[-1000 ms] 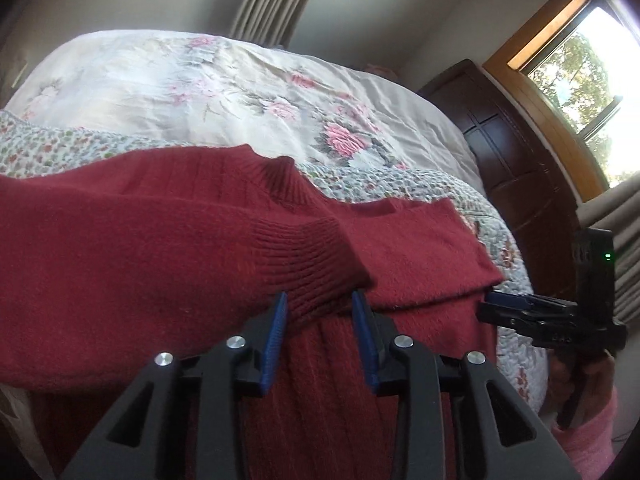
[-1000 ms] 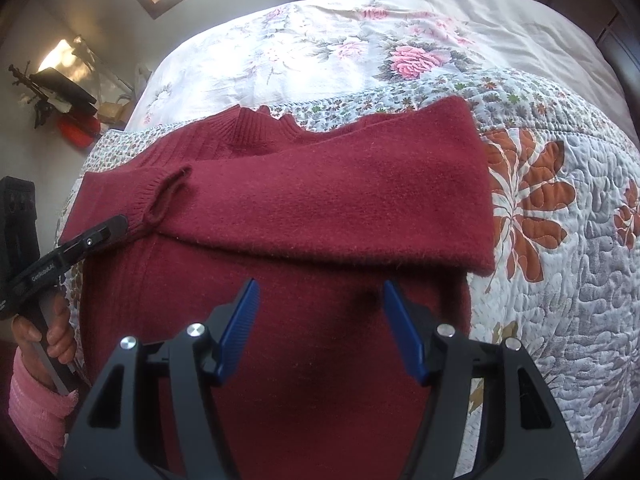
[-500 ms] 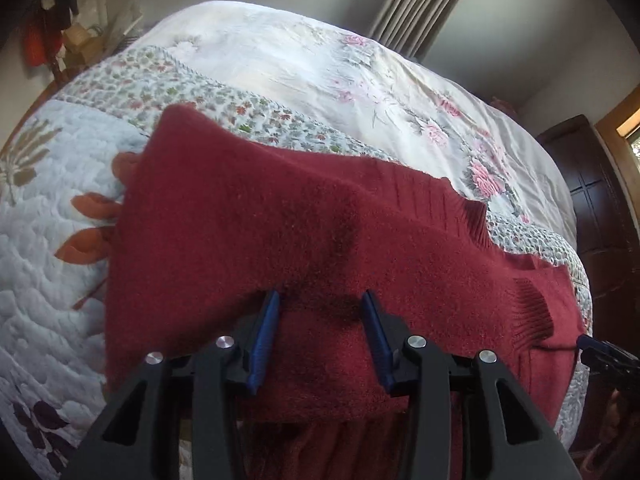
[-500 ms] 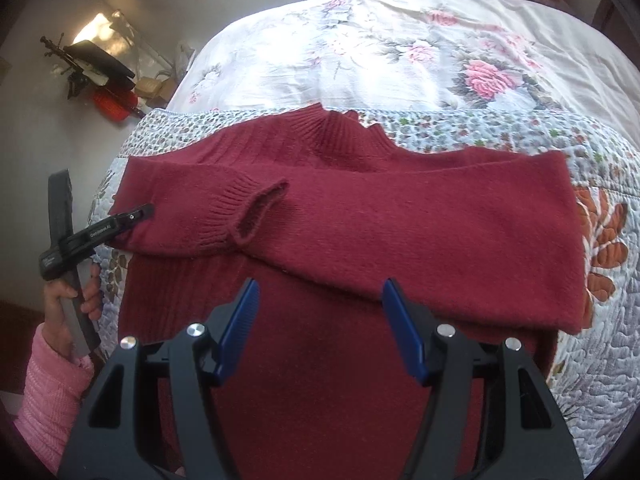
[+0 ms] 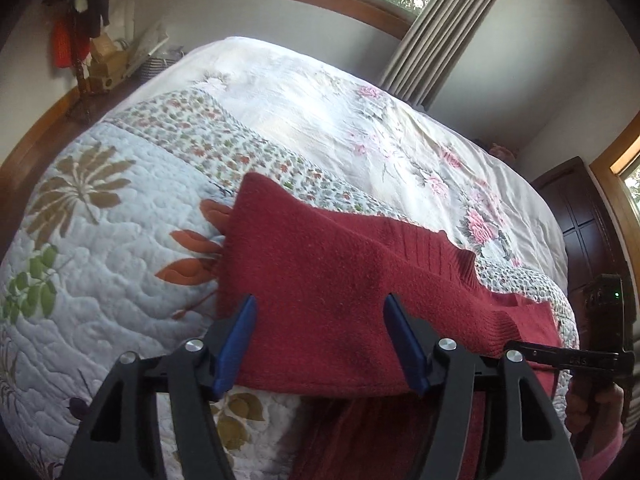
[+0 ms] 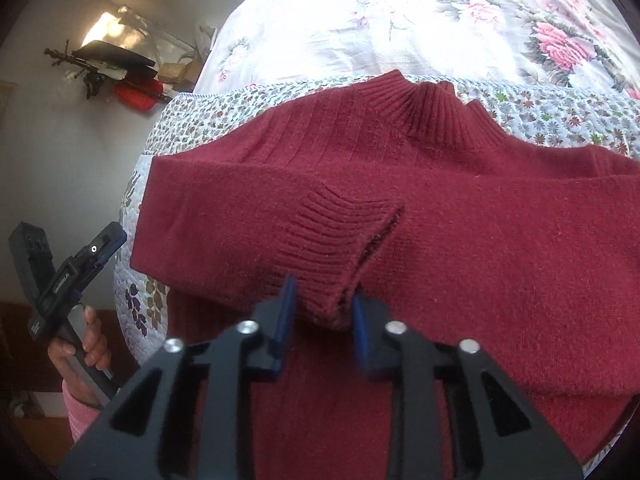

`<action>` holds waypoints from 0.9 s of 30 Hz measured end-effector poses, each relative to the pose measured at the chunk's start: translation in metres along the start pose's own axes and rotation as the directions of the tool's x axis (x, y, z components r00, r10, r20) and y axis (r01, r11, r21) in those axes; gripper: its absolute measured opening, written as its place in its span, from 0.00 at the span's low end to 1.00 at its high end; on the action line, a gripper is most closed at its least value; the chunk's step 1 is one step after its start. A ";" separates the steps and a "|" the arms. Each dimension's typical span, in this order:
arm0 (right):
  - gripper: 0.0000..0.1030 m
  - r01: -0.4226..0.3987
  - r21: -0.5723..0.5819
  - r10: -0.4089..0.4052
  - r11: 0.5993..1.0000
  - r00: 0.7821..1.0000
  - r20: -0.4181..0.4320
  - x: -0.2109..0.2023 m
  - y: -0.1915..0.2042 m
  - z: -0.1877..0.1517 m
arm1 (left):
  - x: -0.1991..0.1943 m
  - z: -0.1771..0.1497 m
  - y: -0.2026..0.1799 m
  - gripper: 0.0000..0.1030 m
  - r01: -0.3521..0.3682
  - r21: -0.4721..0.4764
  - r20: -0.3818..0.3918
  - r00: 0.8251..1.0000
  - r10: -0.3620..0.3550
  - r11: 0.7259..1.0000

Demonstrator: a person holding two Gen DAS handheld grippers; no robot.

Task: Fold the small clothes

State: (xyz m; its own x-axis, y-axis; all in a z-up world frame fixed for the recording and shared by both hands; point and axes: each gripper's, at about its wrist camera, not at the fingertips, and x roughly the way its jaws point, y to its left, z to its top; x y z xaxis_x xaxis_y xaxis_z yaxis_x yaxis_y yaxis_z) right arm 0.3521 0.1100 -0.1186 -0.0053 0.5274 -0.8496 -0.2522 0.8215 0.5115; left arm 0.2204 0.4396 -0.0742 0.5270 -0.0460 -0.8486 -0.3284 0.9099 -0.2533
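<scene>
A dark red knitted sweater (image 5: 328, 280) lies on the quilted bed, with a sleeve folded across its body. My left gripper (image 5: 322, 340) is open wide and hovers just above the folded sleeve near the sweater's left edge, holding nothing. In the right wrist view the ribbed sleeve cuff (image 6: 332, 240) lies in the middle of the sweater (image 6: 500, 272). My right gripper (image 6: 322, 324) has its blue fingers drawn in around the cuff's near corner, and the fabric fills the gap. The left gripper (image 6: 114, 240) shows off the bed's left edge, and the right gripper (image 5: 520, 350) appears at the cuff.
The white quilt (image 5: 100, 248) with leaf prints borders the sweater on the left, and a floral bedspread (image 5: 340, 120) stretches behind it. A dark wooden cabinet (image 5: 580, 216) stands at the far right. A person's hand (image 6: 86, 344) holds the left gripper beside the bed.
My right gripper moved forward and left to the sleeve cuff, and its fingers narrowed around it. My left gripper let go, opened wider and drew back toward the sweater's left edge.
</scene>
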 end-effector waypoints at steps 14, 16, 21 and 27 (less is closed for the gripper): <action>0.08 0.050 0.016 -0.052 0.999 0.963 0.263 -0.121 -0.052 -0.028 | 0.021 -0.003 -0.031 0.66 -0.035 0.058 -0.019 0.999 0.036 0.998; 0.08 0.071 0.045 -0.081 0.996 0.956 0.281 -0.130 -0.068 -0.035 | 0.028 -0.005 -0.044 0.66 -0.035 0.086 -0.030 0.999 0.038 0.996; 0.09 0.096 0.131 -0.130 0.987 0.950 0.284 -0.132 -0.107 -0.046 | 0.049 -0.012 -0.064 0.66 -0.082 0.140 -0.051 0.995 0.089 0.987; 0.10 0.175 0.186 -0.210 0.967 0.960 0.186 -0.096 -0.142 -0.056 | 0.079 -0.024 -0.067 0.67 -0.180 0.206 -0.104 0.973 0.204 0.962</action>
State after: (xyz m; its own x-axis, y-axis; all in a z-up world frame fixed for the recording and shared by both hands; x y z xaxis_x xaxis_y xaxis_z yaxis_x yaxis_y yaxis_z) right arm 0.3344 -0.0693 -0.1164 0.2275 0.3743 -0.8990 -0.0648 0.9270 0.3695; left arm 0.2651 0.3648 -0.1352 0.3647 0.0984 -0.9259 -0.2492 0.9684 0.0048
